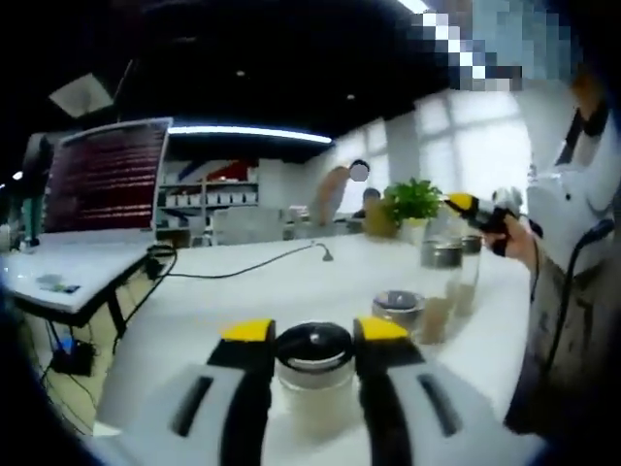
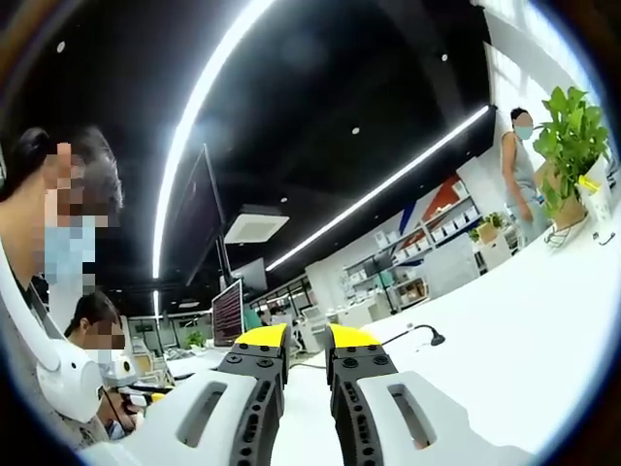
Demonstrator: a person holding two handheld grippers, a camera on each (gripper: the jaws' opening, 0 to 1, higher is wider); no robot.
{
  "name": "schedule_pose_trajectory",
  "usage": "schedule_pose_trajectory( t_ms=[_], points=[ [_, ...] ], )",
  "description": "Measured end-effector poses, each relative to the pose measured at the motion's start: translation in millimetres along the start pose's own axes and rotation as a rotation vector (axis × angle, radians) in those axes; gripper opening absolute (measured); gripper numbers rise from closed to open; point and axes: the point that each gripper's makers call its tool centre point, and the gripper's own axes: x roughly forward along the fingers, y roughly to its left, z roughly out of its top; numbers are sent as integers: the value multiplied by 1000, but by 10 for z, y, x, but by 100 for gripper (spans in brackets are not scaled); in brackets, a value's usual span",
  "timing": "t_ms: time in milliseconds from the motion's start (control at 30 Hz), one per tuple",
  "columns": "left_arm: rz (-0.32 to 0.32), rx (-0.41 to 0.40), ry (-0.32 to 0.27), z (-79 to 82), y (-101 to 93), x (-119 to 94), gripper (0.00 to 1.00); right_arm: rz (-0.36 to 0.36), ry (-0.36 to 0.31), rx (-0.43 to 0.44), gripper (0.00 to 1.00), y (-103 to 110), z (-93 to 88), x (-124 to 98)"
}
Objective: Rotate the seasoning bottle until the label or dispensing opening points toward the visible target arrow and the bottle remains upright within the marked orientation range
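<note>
Here left tongs clamp upright seasoning bottle on white table; right tongs nearly closed, empty, raised

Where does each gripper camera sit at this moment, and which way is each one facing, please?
Left gripper view: rides on the left gripper, looking across the white table; its jaws flank a black-lidded seasoning bottle, and a hand holds the right gripper.
Right gripper view: rides on the right gripper, tilted up toward the ceiling light strips; jaws nearly closed on nothing.
Shared: the potted plant and the table.
</note>
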Motion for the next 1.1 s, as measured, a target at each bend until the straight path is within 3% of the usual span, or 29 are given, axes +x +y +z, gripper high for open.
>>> schedule_pose_trajectory(
  t_ms=[67,233,333,500,567,900,1067,1100],
  points=[
    [-44,-27,1,-7,9,-2,33,-4,-5,6,13,-4,-10,-10],
    [-129,-6,10,-13,4,-2,33,-16,3,14,13,-9,-54,-40],
    [-214,-63,8,-24,-14,9,33,-17,2,15,13,-20,-46,-71],
    [-287,-27,34,-39,-46,3,33,-21,7,18,13,-57,-42,-98],
    [-353,-16,43,-36,-84,-15,33,-27,5,19,13,-92,-46,-93],
    [-496,-64,120,-77,-15,-30,33,5,2,25,13,-28,-116,-37],
    [-524,-65,136,-87,-60,-15,34,-18,-31,45,13,-90,-112,-139],
    [-510,-73,103,-44,-61,2,37,-23,-27,51,13,-109,-122,-147]
  ],
)
